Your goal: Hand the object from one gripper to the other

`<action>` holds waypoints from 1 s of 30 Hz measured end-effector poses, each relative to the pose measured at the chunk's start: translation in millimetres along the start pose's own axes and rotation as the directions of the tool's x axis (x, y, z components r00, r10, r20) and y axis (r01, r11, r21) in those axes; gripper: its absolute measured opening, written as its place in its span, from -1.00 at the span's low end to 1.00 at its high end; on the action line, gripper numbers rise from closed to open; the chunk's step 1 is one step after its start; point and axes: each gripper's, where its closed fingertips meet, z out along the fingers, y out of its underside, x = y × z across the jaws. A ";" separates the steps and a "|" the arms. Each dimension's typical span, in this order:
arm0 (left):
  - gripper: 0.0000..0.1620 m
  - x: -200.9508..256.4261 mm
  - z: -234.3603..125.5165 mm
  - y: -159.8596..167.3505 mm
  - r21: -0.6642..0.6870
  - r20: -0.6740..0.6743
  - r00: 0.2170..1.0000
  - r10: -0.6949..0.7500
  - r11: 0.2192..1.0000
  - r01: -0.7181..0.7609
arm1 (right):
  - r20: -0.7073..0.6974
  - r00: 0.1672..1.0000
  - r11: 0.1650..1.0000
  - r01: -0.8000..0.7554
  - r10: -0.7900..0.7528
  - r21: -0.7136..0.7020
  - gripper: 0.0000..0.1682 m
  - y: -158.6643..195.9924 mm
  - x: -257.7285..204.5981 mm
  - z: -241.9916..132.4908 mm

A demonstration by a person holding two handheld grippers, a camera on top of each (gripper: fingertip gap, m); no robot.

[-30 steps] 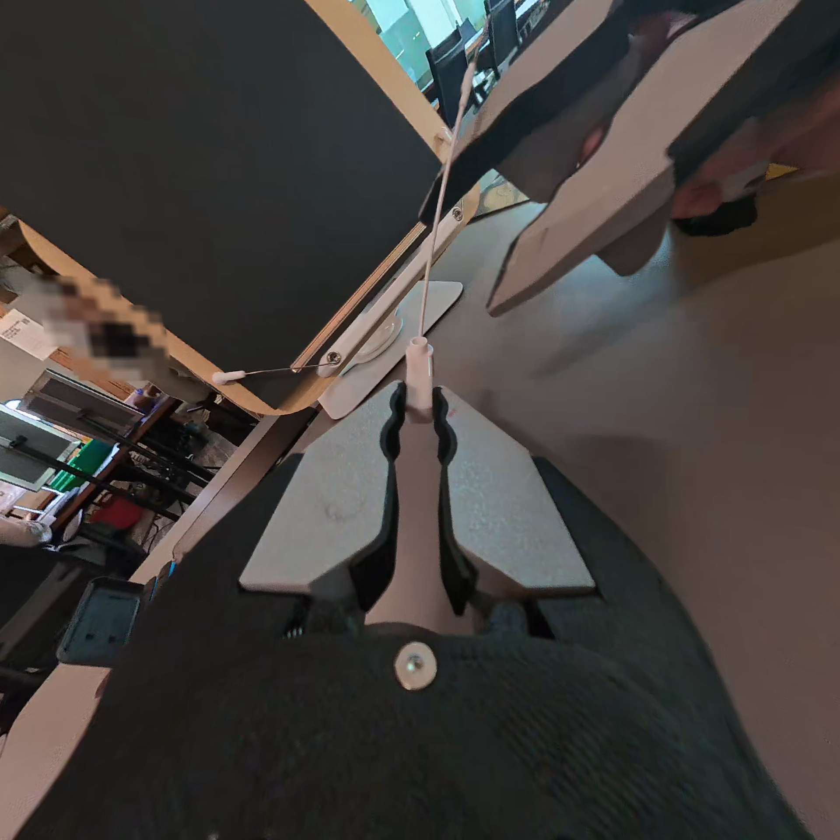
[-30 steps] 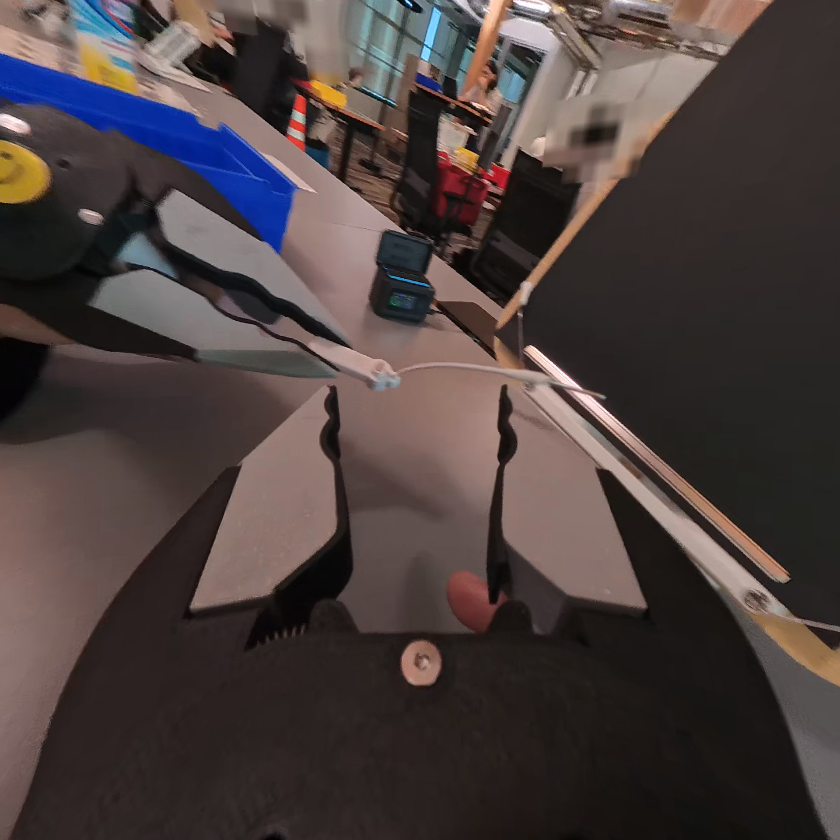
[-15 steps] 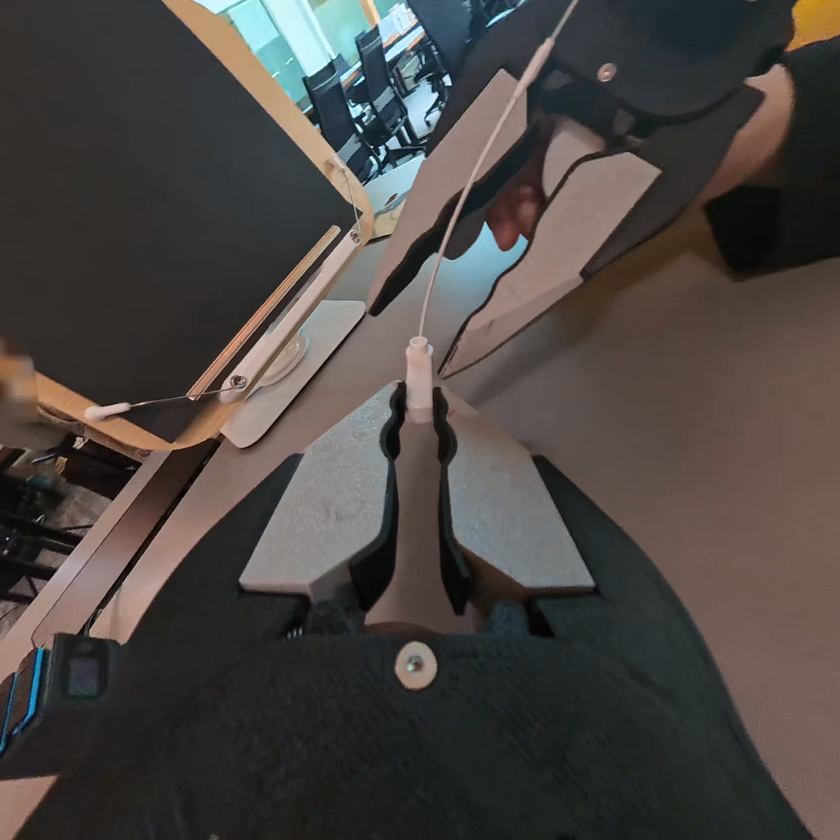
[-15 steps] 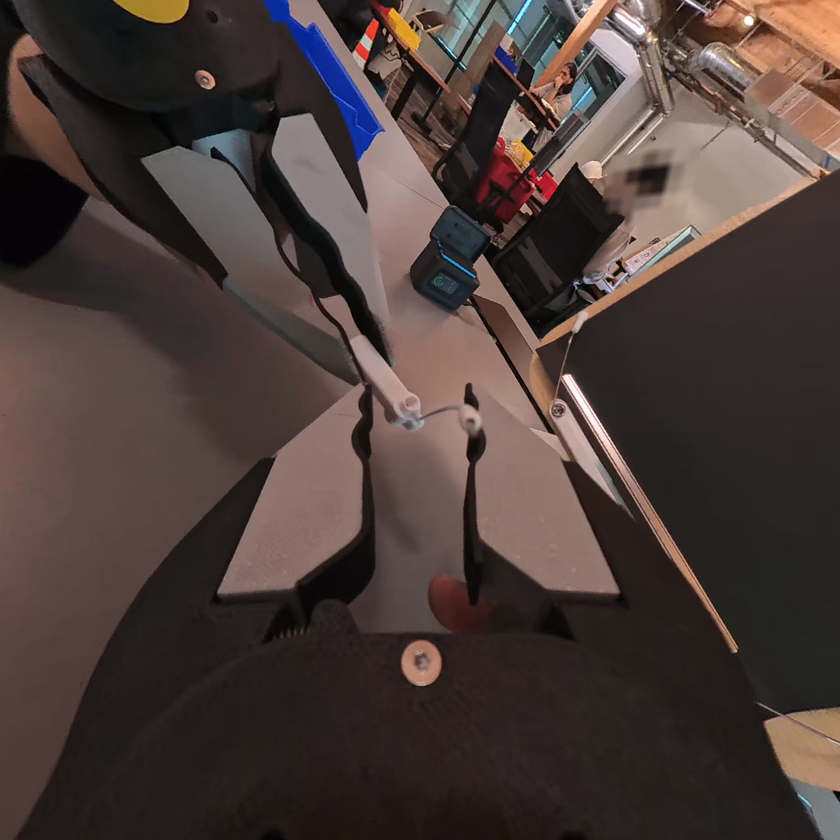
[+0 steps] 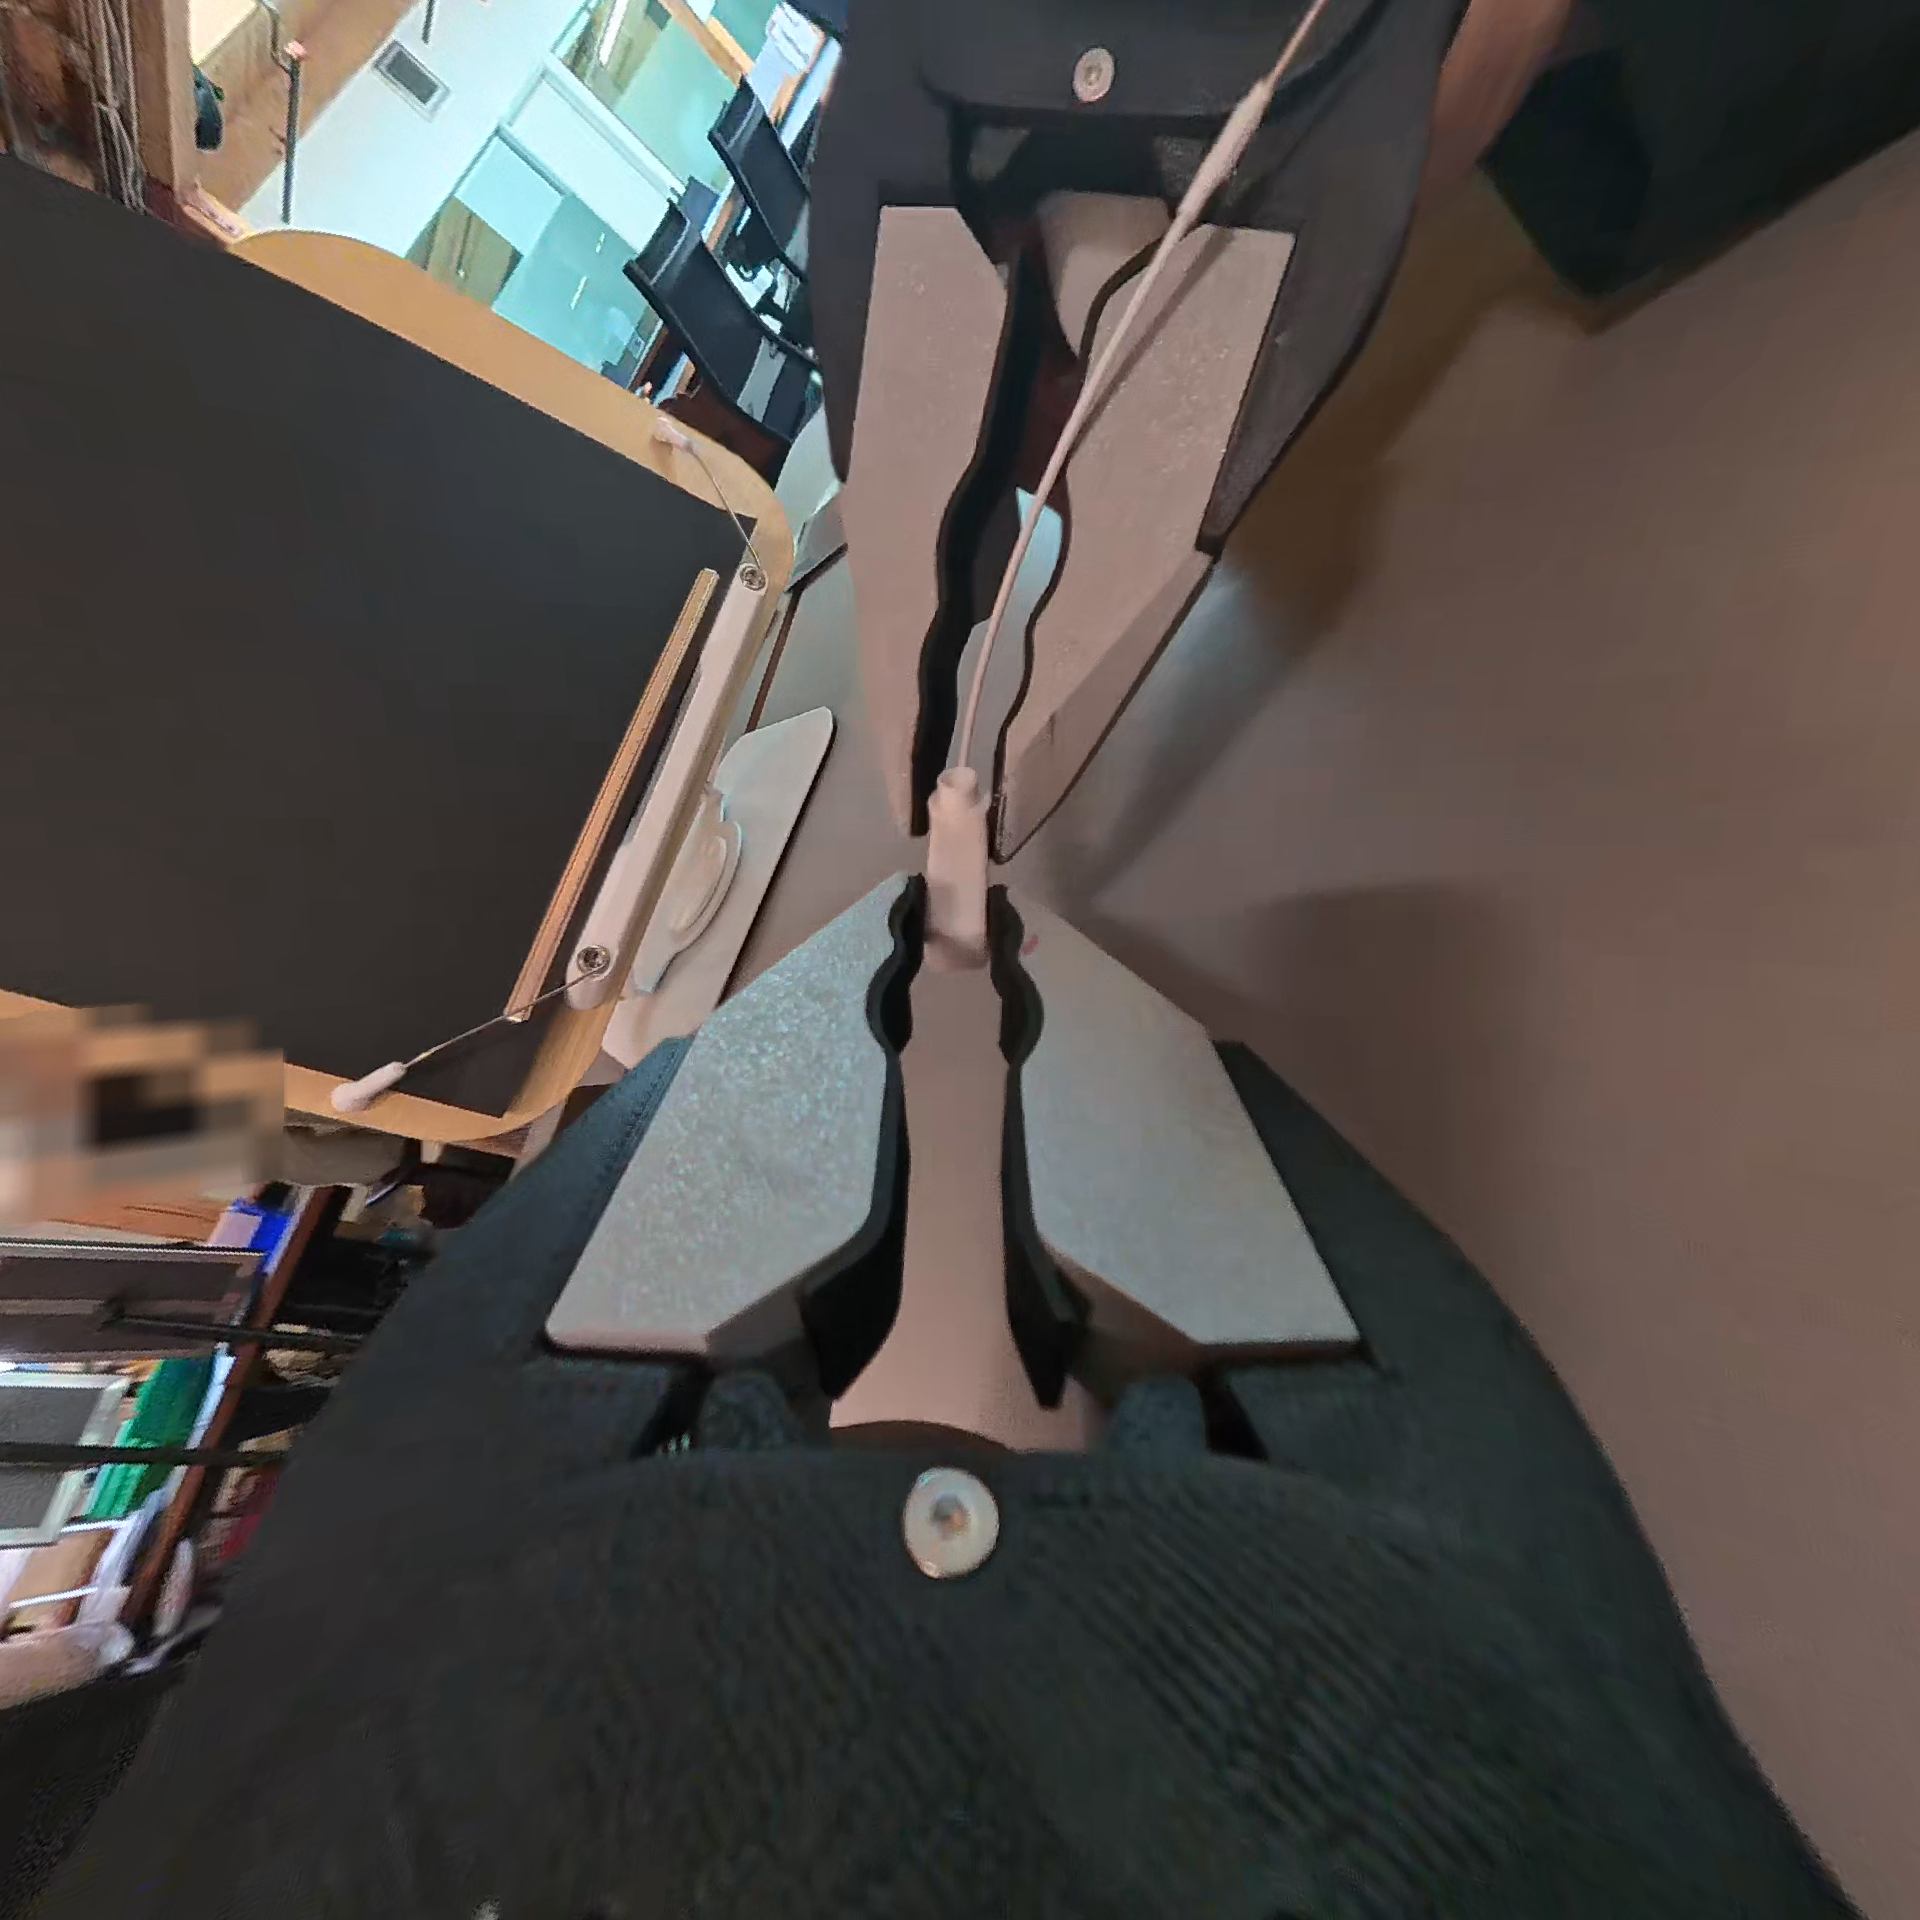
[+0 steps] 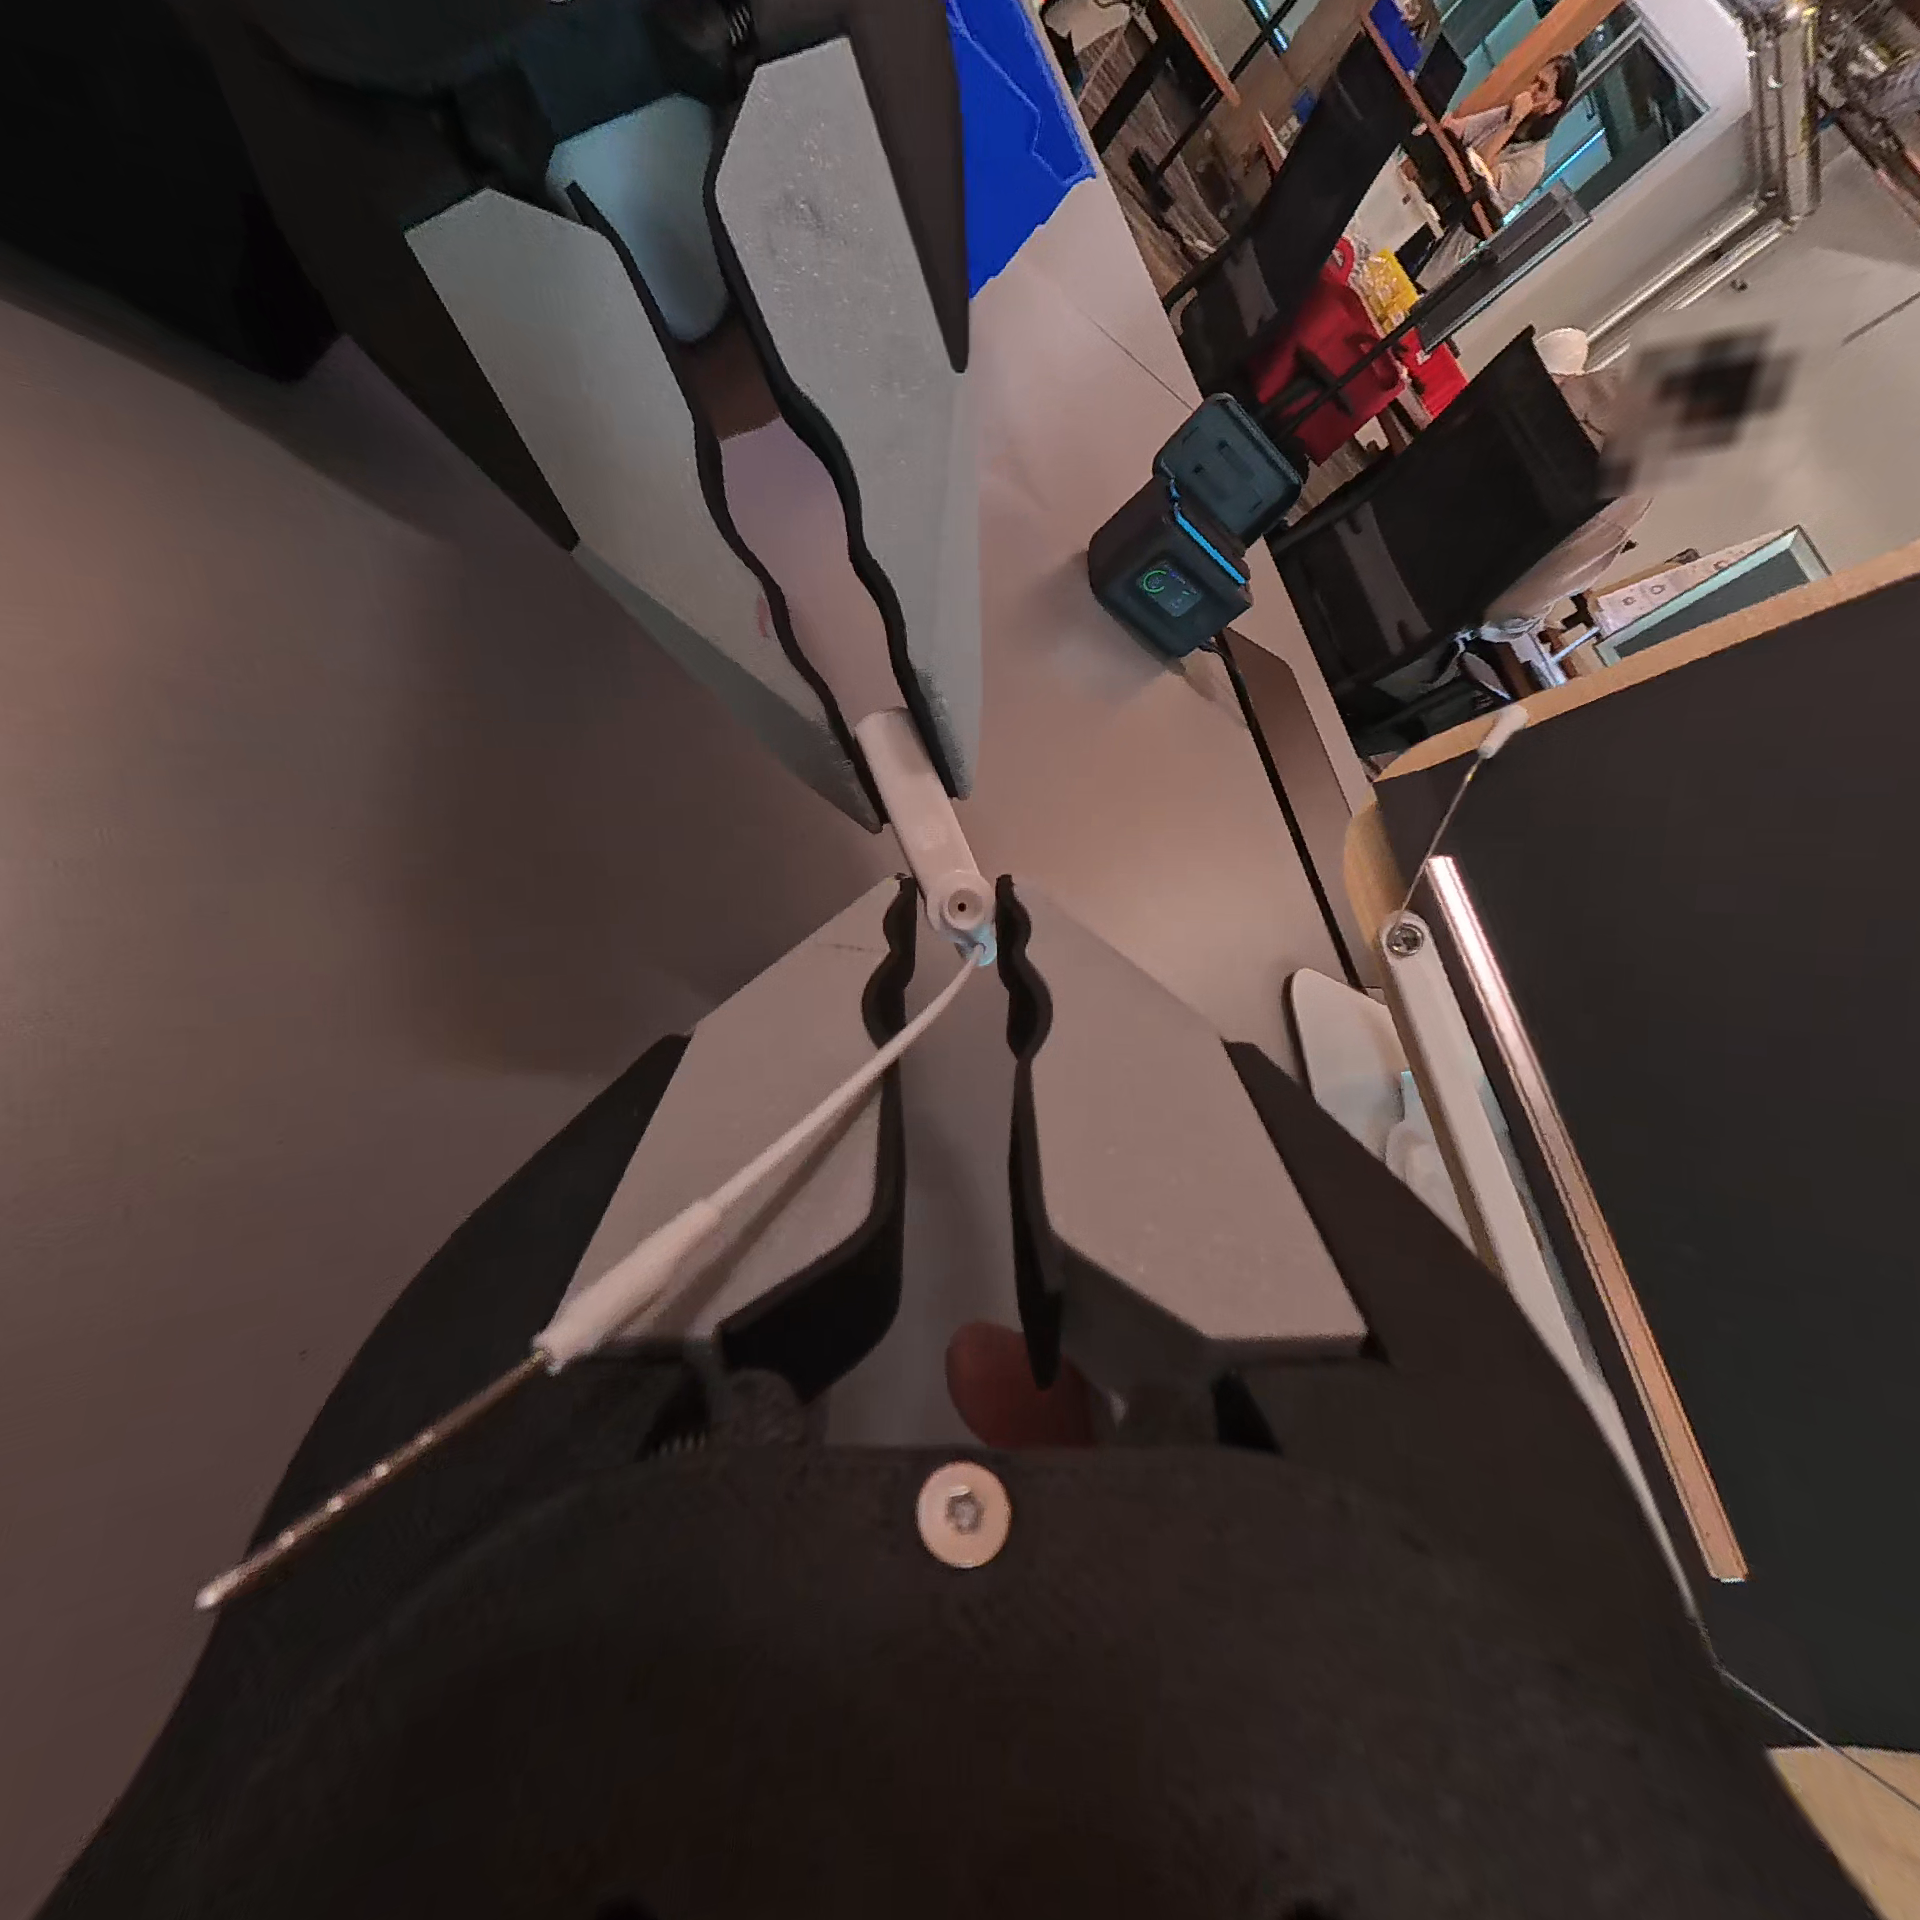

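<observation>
The object is a white probe: a short white handle (image 5: 957, 862), a thin white cable (image 5: 1023, 540) and a metal rod. My left gripper (image 5: 954, 920) is shut on the handle at its fingertips. My right gripper (image 6: 957, 914) meets it tip to tip, and its jaws have narrowed onto the handle's free end (image 6: 940, 862). The cable (image 6: 831, 1101) runs back over my right gripper's left finger to the metal rod (image 6: 374, 1475). The right gripper (image 5: 956, 821) shows opposite in the left wrist view, and the left gripper (image 6: 914, 790) shows in the right wrist view.
A black board with a wooden edge (image 5: 312, 623) stands beside the grippers, with a white bracket and base plate (image 5: 769, 769) at its foot. A small black case with blue trim (image 6: 1184, 561) and a blue bin (image 6: 1008, 156) sit farther along the grey table (image 5: 1558, 935). Less than 4 cm separates the two grippers' tips.
My right gripper has moved in until it faces the left one tip to tip. Its jaws have narrowed around the handle's end. The cable now lies back over its finger.
</observation>
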 end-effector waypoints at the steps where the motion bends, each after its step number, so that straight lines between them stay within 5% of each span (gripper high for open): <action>1: -0.88 -1.0 0.0 -1.0 0.014 0.001 1.000 -0.026 1.000 0.026 | 0.005 1.000 1.000 -0.018 0.018 0.005 -0.87 -0.8 0.9 -1.1; 12: -0.85 -13.2 -21.6 -33.3 0.241 -0.114 0.957 -0.266 0.927 0.287 | 0.137 0.972 0.948 -0.217 0.189 0.232 -0.88 -37.0 5.0 -27.0; 18: -0.78 -36.1 -25.0 -25.3 0.258 0.005 0.938 -0.347 0.906 0.334 | 0.132 0.921 0.878 -0.390 0.368 0.278 -0.89 -36.8 31.1 -35.3; 22: -0.78 -48.3 -26.6 -20.6 0.249 0.100 0.937 -0.335 0.920 0.303 | 0.280 0.795 0.742 -0.604 0.538 0.289 -0.89 -37.4 37.7 -38.7; 26: -0.83 -46.9 -24.8 -19.6 0.164 0.244 0.963 -0.115 0.983 0.075 | 0.405 0.619 0.602 -0.777 0.673 0.187 -0.88 -26.7 35.6 -33.1; 30: -0.76 -29.9 -14.5 -22.1 0.099 0.222 0.975 0.008 0.995 -0.031 | 0.494 0.445 0.447 -0.886 0.747 0.122 -0.88 -21.2 39.0 -34.6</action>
